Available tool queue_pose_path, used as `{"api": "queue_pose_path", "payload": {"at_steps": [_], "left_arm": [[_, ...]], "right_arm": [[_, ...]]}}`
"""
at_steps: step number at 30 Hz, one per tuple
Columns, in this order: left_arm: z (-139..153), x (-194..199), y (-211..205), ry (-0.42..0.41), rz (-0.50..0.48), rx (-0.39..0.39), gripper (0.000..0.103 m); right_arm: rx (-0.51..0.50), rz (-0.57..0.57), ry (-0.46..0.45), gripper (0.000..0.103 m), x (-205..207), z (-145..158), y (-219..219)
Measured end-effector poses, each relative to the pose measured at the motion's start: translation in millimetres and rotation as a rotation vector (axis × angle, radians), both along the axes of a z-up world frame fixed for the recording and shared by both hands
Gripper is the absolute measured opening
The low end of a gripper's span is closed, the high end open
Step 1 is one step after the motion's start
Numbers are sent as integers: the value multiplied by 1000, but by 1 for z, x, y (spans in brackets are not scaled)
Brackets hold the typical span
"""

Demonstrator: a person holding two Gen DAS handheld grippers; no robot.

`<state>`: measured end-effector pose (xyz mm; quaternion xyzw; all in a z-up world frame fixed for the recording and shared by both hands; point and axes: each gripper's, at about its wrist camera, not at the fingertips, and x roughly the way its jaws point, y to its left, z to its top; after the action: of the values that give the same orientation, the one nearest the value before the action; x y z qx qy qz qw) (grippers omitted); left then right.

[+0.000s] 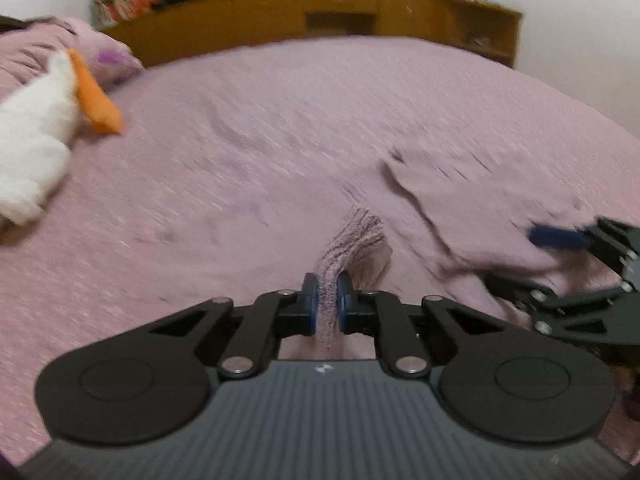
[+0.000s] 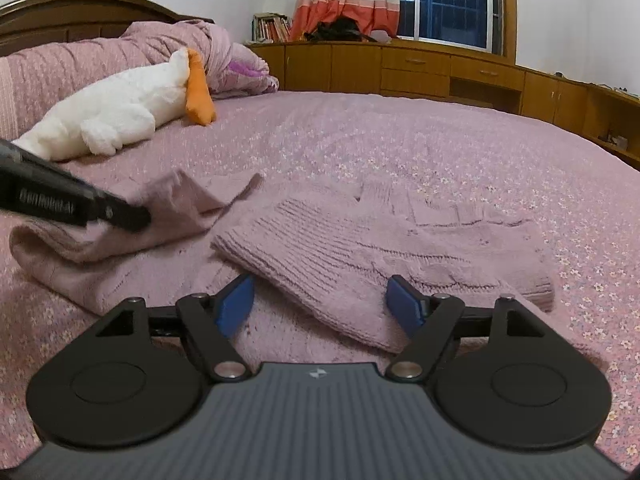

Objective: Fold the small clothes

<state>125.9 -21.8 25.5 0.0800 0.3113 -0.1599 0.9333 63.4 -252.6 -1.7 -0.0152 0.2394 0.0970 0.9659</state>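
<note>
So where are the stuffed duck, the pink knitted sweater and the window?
Stuffed duck (image 2: pixel 120 112): right wrist view, on its white body.
Pink knitted sweater (image 2: pixel 340 256): right wrist view, on its ribbed front, lying on the bed.
Window (image 2: pixel 448 4): right wrist view, on the dark glass.

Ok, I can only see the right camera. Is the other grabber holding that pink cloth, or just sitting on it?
Observer: Holding it. In the left wrist view, the left gripper is shut on a ribbed strip of pink knit.
Child: Did it grab a big bunch?
Observer: No, only that narrow strip is squeezed between the blue pads, and its end pokes out behind them, toward the camera.
</note>
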Motion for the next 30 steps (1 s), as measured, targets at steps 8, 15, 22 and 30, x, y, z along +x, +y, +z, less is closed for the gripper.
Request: {"api": "queue_pose_path", "payload": {"at_steps": [8, 15, 22, 30], "left_arm": [[23, 36, 39, -85, 168, -20, 11], [20, 73, 67, -116, 316, -32, 11], [-17, 94, 83, 31, 406, -32, 19], [-10, 77, 94, 80, 441, -90, 37]], "right_arm": [[-46, 16, -25, 79, 2, 2, 7], [-61, 17, -26, 79, 4, 3, 10], [-94, 23, -28, 75, 7, 2, 17], [-169, -8, -27, 42, 12, -1, 25]]}}
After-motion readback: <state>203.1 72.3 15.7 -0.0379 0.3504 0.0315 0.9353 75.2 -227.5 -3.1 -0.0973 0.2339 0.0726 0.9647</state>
